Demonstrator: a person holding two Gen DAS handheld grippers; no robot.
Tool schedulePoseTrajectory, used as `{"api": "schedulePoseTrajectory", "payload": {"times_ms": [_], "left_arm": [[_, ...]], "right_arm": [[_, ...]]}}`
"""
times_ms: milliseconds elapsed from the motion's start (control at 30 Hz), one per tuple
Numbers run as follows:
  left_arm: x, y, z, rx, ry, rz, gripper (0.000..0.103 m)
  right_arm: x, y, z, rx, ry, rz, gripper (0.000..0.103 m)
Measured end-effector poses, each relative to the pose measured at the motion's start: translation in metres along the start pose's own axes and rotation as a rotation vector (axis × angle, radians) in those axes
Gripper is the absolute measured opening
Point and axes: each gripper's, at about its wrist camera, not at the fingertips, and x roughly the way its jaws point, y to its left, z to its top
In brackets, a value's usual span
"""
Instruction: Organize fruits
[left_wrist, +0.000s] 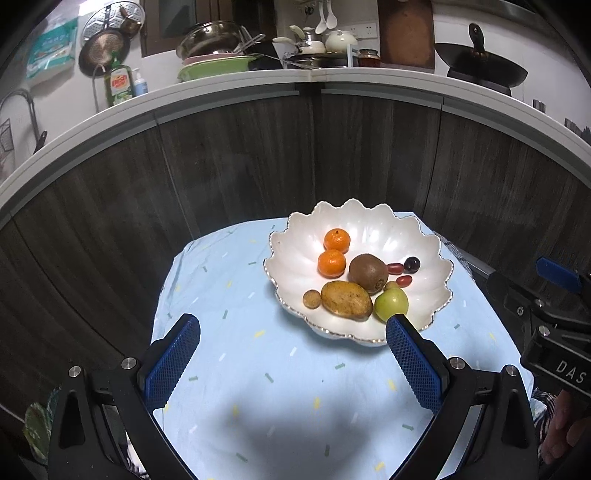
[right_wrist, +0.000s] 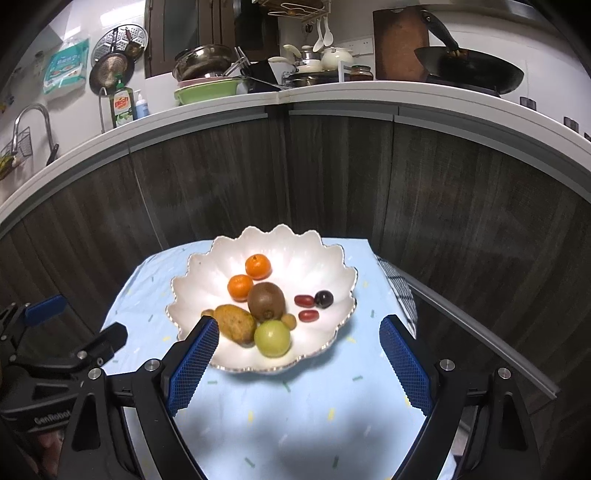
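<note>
On the blue cloth (left_wrist: 258, 369), all fruit is gathered in the scalloped bowl (left_wrist: 424, 254): kiwi (left_wrist: 368, 273) central, apple (left_wrist: 391, 303) nearest. Both hand-held grippers, left (left_wrist: 293, 356) and right (right_wrist: 295, 354), are held open and empty short of it, apparently because sorting looks complete.

Small brown fruit (right_wrist: 207, 313) behind tongs' finger

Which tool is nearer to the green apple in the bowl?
Right. The right tool is open, facing the bowl with the green apple just beyond its fingertips. The left tool, also open, sits off to the apple's left, over bare blue cloth.
</note>
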Motion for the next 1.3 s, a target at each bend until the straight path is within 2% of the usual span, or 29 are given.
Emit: {"api": "schedulePoseTrajectory", "payload": {"times_ms": [367, 633, 833, 1133, 1300], "left_arm": [[-0.025, 0.013, -0.043, -0.015, -0.004, 0.014, 0.102], [-0.044, 0.017, -0.069, -0.025, -0.045, 0.037, 0.102], [-0.051, 0.017, -0.081, -0.028, -0.046, 0.030, 0.102], [-0.069, 0.019, -0.096, -0.038, -0.069, 0.034, 0.102], [-0.081, 0.021, -0.105, -0.040, -0.093, 0.048, 0.102]], "right_arm": [[-0.026, 0.013, -0.035, -0.016, 0.025, 0.019, 0.089], [-0.047, 0.019, -0.056, -0.040, -0.020, 0.002, 0.089], [-0.065, 0.022, -0.068, -0.045, -0.077, -0.004, 0.090], [-0.076, 0.024, -0.090, -0.036, -0.050, 0.015, 0.090], [-0.089, 0.029, -0.100, -0.051, -0.068, 0.019, 0.090]]}}
